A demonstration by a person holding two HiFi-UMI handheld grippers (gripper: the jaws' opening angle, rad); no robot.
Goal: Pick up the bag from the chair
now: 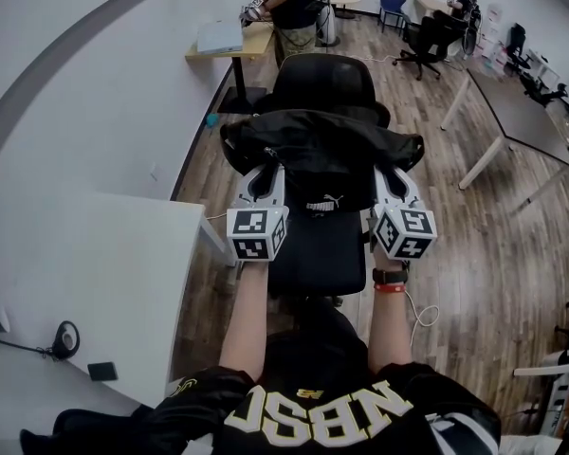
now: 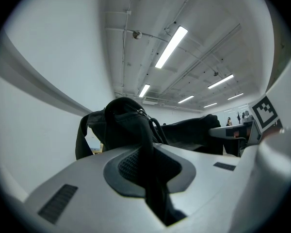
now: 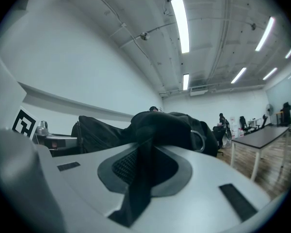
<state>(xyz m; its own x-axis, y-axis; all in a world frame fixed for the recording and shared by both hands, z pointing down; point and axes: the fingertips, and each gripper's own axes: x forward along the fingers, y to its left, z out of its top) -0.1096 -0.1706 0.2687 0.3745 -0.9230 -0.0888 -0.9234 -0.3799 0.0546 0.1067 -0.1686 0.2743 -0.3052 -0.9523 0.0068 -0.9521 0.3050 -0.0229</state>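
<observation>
Left gripper and right gripper both have their jaws clamped on the black bag, which we hold between them over the office chair.

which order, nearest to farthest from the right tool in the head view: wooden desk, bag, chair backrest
1. bag: clamped in the right tool, directly ahead.
2. chair backrest: just beyond the bag.
3. wooden desk: far ahead and to the left, by the wall.
</observation>
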